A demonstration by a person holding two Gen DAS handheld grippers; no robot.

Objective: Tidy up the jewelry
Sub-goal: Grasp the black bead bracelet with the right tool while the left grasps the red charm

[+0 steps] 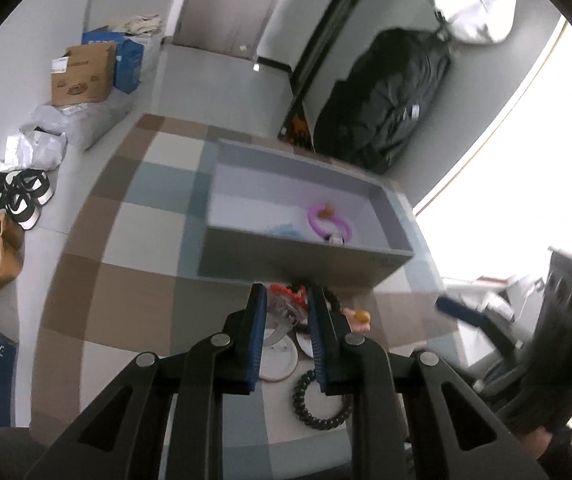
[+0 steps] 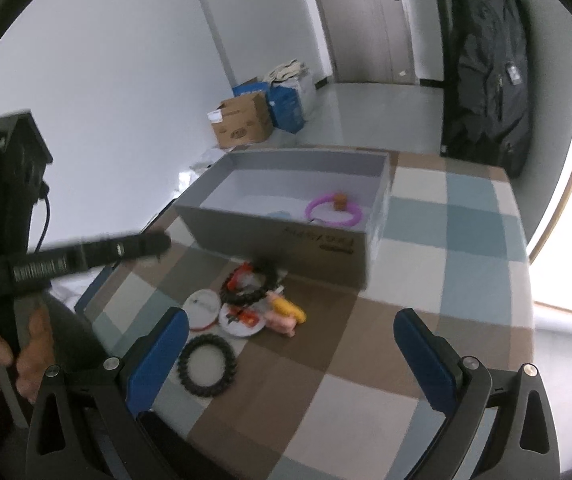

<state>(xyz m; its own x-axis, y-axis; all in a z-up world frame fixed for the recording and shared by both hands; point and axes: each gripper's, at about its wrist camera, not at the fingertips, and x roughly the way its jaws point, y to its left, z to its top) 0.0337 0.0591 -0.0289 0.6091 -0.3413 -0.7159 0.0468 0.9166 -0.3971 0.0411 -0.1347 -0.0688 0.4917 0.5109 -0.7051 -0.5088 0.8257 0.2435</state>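
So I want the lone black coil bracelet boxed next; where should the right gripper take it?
The black coil bracelet lies flat on the checked cloth, apart from the pile, with an open centre. I'd bring the right gripper, already open, straight down from above and pinch the ring's right-hand arc, one finger inside the hole and one outside.

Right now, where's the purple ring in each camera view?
Left wrist: purple ring right of centre, inside the grey box, near its front wall.
Right wrist: purple ring just above centre, in the box's right half.
Shared landmark: the small brown piece on the ring's far edge.
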